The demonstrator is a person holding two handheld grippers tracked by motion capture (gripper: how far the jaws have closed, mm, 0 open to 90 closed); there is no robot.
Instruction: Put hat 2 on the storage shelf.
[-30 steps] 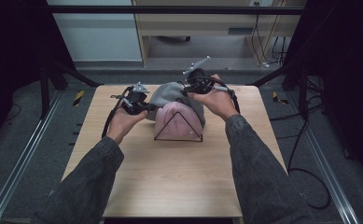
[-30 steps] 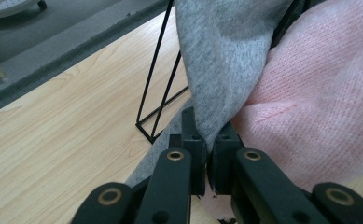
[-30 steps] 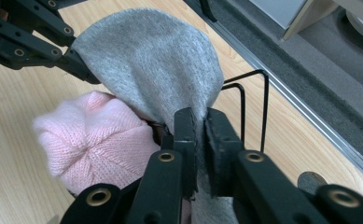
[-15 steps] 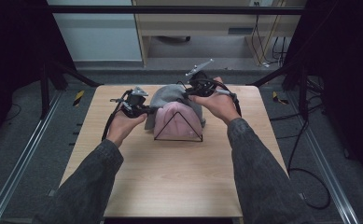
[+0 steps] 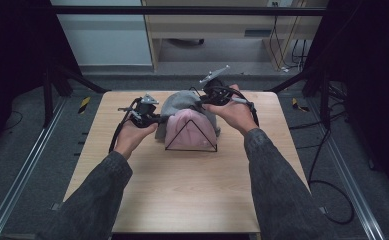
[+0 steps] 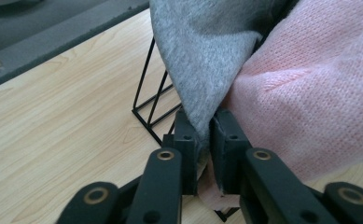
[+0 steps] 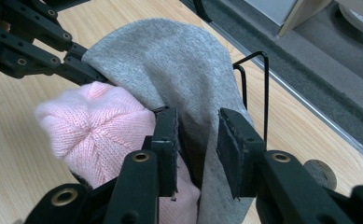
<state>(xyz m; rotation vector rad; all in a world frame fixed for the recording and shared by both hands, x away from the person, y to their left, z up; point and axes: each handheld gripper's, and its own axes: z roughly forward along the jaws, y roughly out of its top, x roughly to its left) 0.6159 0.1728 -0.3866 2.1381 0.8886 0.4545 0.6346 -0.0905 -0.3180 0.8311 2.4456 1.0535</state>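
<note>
A grey hat (image 5: 179, 104) lies over a pink knitted hat (image 5: 189, 131) on a black wire stand (image 5: 191, 148) at the table's middle back. My left gripper (image 5: 157, 120) comes in from the left. In the left gripper view (image 6: 205, 126) its jaws have just been opening a little, and the pads still pinch the grey hat's (image 6: 202, 60) edge beside the pink hat (image 6: 310, 93). My right gripper (image 5: 202, 102) is at the hats' far right. Its jaws (image 7: 198, 135) have just been opening and stand apart around the grey hat's (image 7: 170, 60) fabric without pressing it.
The hats sit on a light wooden table (image 5: 182, 200). Behind it are a grey floor strip and a wooden desk (image 5: 222, 25). Dark frame rails run along both sides. The stand's wire loop (image 7: 266, 93) rises just right of the right gripper's jaws.
Both hands stay at the hats. The right gripper has tipped slightly. The hats and stand have not moved.
</note>
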